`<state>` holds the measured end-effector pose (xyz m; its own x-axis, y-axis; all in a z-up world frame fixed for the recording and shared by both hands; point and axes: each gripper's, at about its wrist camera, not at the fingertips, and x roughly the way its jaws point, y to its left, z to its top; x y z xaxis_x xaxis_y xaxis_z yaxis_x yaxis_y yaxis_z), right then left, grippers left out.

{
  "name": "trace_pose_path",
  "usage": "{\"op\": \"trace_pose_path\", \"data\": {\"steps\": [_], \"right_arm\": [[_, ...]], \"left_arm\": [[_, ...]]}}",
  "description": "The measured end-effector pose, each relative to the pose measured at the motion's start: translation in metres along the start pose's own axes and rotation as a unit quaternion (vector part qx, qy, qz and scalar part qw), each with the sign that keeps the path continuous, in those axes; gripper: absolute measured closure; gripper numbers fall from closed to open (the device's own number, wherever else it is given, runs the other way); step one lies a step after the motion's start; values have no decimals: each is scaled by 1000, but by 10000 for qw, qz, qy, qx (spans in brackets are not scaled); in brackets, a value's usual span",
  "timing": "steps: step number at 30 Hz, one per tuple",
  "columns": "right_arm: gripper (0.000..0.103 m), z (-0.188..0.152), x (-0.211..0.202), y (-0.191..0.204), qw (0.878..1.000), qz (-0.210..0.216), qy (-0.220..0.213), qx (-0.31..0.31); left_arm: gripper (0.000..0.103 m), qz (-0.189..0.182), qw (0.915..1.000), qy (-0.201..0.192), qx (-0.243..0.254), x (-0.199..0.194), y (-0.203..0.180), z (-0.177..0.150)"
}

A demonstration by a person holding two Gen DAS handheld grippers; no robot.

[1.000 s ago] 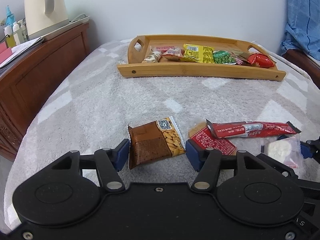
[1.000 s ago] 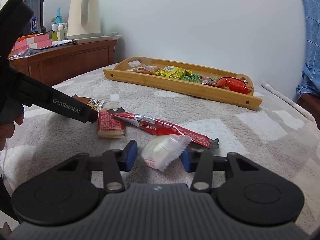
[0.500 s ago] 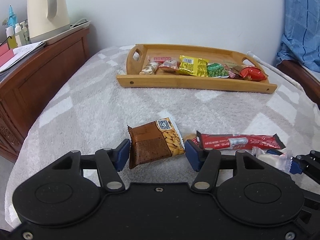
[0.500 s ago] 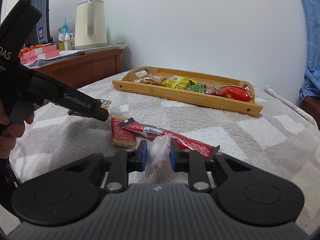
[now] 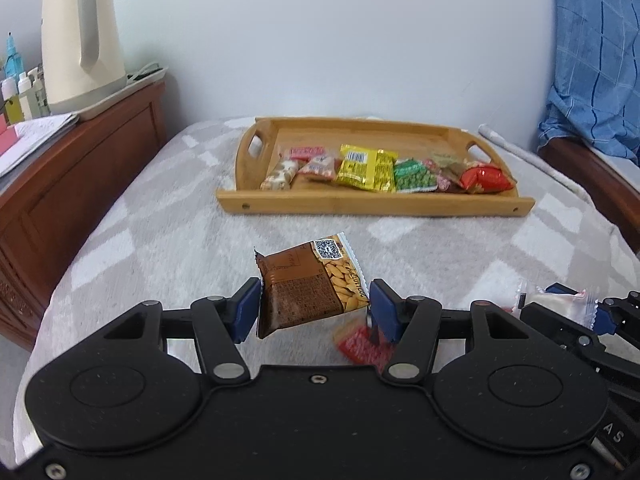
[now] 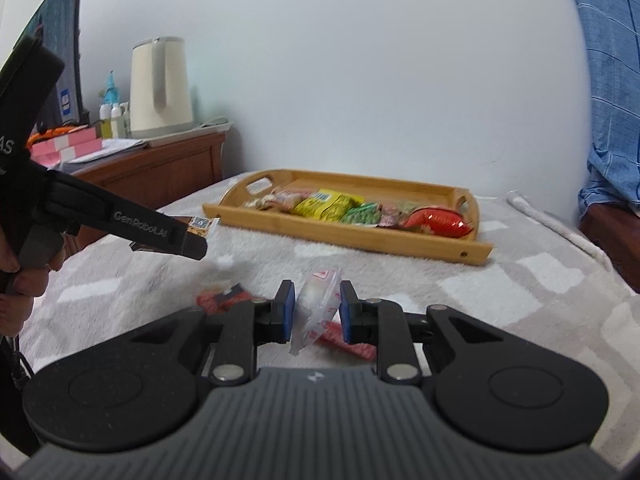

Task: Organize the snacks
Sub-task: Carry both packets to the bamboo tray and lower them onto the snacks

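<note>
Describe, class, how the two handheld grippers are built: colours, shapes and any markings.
Both grippers, left and right, have black linkage arms on round pivot discs, silver pins and blue pads. The right body is ribbed grey; the left's side reads "GenRobot.AI" in white.

Your left tool [image 5: 314, 306] is matte black with blue pads [image 5: 383, 309] and silver screws; your right tool [image 6: 316, 312] has a ribbed grey housing.

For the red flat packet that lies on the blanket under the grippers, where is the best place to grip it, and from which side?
The red flat packet lies flat on the soft blanket, so probably grip across its narrow width at the long edges, coming from above and pressing the fingertips a little into the pile. Both grippers already hold snacks, so one must unload first.
</note>
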<state>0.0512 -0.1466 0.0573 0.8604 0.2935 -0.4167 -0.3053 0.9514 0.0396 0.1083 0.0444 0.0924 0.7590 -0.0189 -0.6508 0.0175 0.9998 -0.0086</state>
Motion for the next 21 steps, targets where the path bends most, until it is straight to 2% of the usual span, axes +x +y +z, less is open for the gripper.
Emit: {"op": "trace_pose_path", "data": {"steps": [11,21], "right_arm": [[77,38,22,-36,9989,-216,-216,360],[77,83,71,-81,9957,-496,-208,756]], "left_arm": [[47,-187,9995,-273,17,11,-2,51],[47,-341,9985,-418,10,43,-1,107]]}}
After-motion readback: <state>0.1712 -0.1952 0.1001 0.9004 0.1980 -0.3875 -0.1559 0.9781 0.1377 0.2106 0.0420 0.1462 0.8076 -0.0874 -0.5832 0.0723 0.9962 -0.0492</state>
